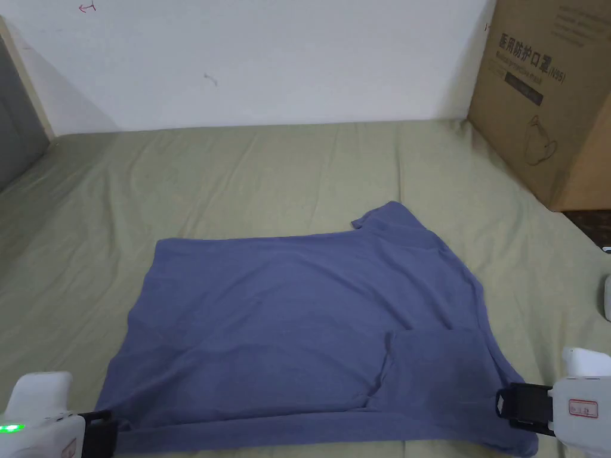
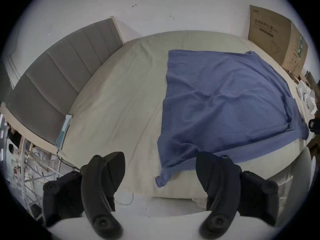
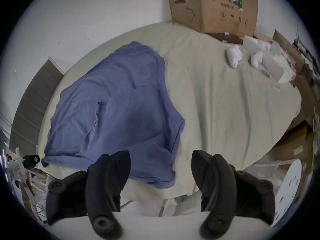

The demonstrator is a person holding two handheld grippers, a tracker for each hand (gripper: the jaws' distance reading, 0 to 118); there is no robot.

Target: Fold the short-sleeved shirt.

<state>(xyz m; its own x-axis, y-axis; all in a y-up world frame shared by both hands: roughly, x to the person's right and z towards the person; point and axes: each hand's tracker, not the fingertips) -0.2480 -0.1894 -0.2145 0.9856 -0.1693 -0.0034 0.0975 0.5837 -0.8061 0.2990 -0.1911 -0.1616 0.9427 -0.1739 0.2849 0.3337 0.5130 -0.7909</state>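
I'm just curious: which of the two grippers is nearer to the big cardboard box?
The right. The right gripper sits at the blue shirt's near right corner, on the same side as the cardboard box. The left gripper is at the near left corner, farther off.

Plain white wall (image 1: 268, 59), pale green bed sheet (image 1: 238, 167) (creased), grey padded headboard (image 2: 57, 81), cardboard box (image 1: 549, 101) at right.

Left gripper (image 2: 160, 164) and right gripper (image 3: 161, 162) sit low at either side (both white-bodied), jaws spread wide, gripping nothing.
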